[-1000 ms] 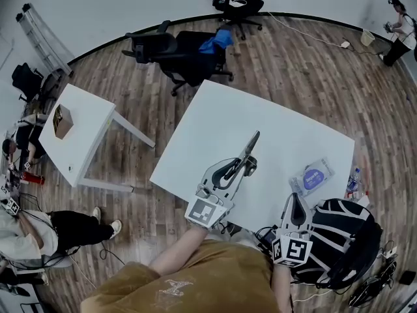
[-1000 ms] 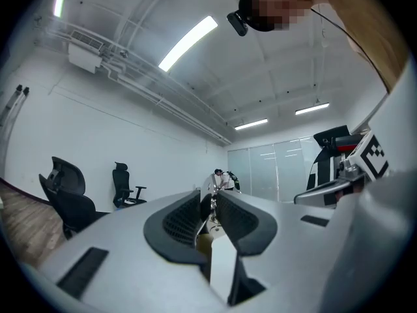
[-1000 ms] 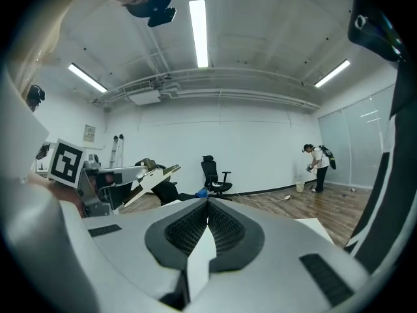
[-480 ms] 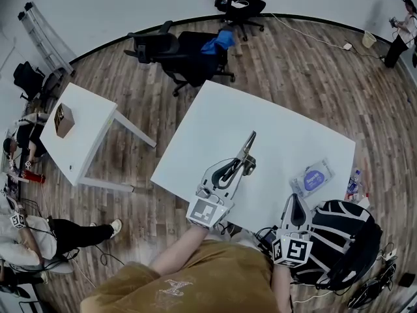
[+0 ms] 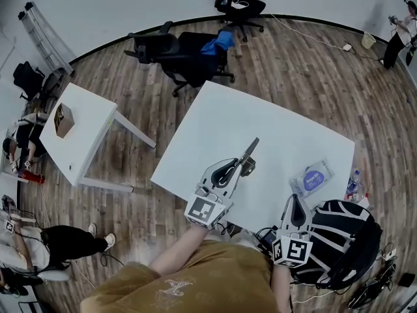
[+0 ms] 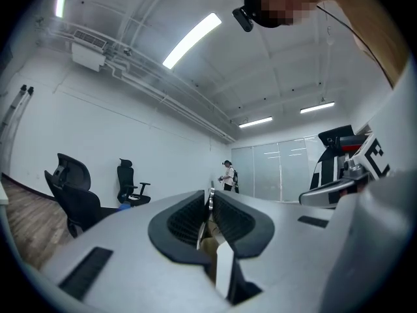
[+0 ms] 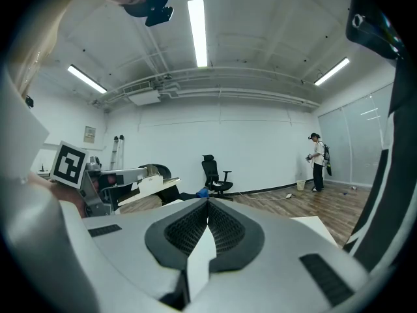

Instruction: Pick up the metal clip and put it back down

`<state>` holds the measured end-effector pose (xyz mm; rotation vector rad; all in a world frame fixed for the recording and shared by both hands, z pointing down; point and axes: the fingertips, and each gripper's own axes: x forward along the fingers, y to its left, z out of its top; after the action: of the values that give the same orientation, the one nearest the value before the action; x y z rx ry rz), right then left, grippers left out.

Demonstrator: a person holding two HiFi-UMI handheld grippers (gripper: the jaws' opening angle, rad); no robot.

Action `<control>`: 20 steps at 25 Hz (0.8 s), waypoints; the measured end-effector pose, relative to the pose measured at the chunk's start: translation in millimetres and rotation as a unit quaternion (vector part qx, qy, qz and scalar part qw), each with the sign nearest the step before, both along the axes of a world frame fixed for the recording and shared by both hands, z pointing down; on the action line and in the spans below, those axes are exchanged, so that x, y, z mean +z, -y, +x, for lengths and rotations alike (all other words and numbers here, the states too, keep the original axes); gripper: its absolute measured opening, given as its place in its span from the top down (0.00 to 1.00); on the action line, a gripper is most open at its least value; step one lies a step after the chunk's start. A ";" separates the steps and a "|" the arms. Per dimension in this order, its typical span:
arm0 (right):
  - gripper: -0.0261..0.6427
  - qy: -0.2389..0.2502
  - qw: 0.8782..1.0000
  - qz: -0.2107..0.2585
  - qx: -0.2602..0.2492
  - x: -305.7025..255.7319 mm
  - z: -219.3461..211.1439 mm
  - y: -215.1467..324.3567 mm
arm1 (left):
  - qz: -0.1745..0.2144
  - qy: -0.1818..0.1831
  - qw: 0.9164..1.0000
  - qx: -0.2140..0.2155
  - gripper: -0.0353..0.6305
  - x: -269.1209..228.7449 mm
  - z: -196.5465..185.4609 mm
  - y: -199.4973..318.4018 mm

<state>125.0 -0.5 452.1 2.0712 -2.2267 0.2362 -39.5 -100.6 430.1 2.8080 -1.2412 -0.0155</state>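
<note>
My left gripper (image 5: 253, 143) hangs tilted over the middle of the white table (image 5: 215, 122), its tip pointing away from me. In the left gripper view a thin metal clip (image 6: 210, 199) shows as a bright sliver between the dark ribbed pads (image 6: 186, 219). The jaws are closing and the pads press on it. In the head view the clip is too small to make out. My right gripper (image 5: 297, 201) rests at the table's near edge, shut, with nothing between its pads (image 7: 225, 227).
A clear pouch with a blue label (image 5: 313, 176) lies at the table's right end, beside a bottle (image 5: 352, 182). A black and white backpack (image 5: 342, 240) sits by my right arm. Office chairs (image 5: 176, 51) stand beyond the table. A smaller white table (image 5: 85, 142) holds a box (image 5: 62, 120).
The left gripper's tip has shifted slightly right and towards me, and its jaws look narrower. The right gripper has stayed put. A seated person at the far left has moved.
</note>
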 end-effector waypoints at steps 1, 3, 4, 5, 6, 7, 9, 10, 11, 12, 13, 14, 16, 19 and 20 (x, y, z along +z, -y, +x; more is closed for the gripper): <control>0.95 0.000 1.000 0.000 0.000 0.0 -0.1 -0.2 | 0.001 -0.004 1.000 0.001 0.88 0.4 0.2 -0.5; 0.95 0.000 1.000 0.000 -0.001 -0.3 -0.2 -0.3 | 0.008 -0.007 1.000 0.007 0.88 0.5 1.4 -1.4; 0.95 -0.001 1.000 0.000 -0.001 -0.4 -0.4 -0.2 | 0.008 -0.004 1.000 0.009 0.88 1.0 1.3 -1.3; 0.95 -0.001 1.000 0.000 -0.001 -0.4 -0.7 -0.1 | 0.005 -0.002 1.000 0.007 0.88 1.2 0.7 -0.8; 0.95 -0.001 1.000 0.000 -0.002 -0.3 -1.2 0.0 | 0.003 -0.001 1.000 0.006 0.88 1.0 0.3 -0.5; 0.95 0.000 1.000 0.000 -0.002 -0.1 -1.8 -0.1 | 0.004 -0.001 1.000 0.008 0.88 1.0 0.5 -0.8; 0.95 0.000 1.000 0.000 -0.003 0.4 -3.0 -0.5 | 0.005 -0.001 1.000 0.013 0.88 3.0 1.1 -2.4; 0.95 0.000 1.000 -0.001 -0.003 0.6 -3.4 -0.7 | 0.004 0.000 1.000 0.014 0.88 4.0 1.1 -3.0; 0.95 0.000 1.000 -0.001 -0.003 0.7 -3.7 -0.7 | 0.004 0.000 1.000 0.014 0.88 4.6 1.2 -3.3; 0.95 0.000 1.000 -0.001 -0.004 0.7 -3.7 -0.7 | 0.004 0.000 1.000 0.014 0.88 4.8 1.7 -3.3; 0.95 0.000 1.000 -0.002 -0.004 0.7 -3.8 -0.5 | 0.004 -0.001 1.000 0.015 0.88 4.8 2.2 -3.2; 0.95 0.000 1.000 -0.002 -0.005 0.4 -4.1 -0.2 | 0.005 -0.001 1.000 0.016 0.88 4.6 2.7 -3.0; 0.95 -0.001 1.000 -0.001 -0.005 -0.5 -4.9 0.3 | 0.006 -0.001 1.000 0.017 0.88 4.4 2.8 -2.9; 0.95 -0.002 1.000 0.000 -0.006 -0.8 -5.6 1.1 | 0.006 -0.001 1.000 0.015 0.88 5.0 2.0 -2.1; 0.95 -0.002 1.000 0.000 -0.006 -0.9 -5.7 1.3 | 0.005 -0.001 1.000 0.014 0.88 5.2 2.0 -1.7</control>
<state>119.4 -1.8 451.2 2.0557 -2.2372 0.2311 -37.5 -98.9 435.3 2.8330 -1.2054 -0.0217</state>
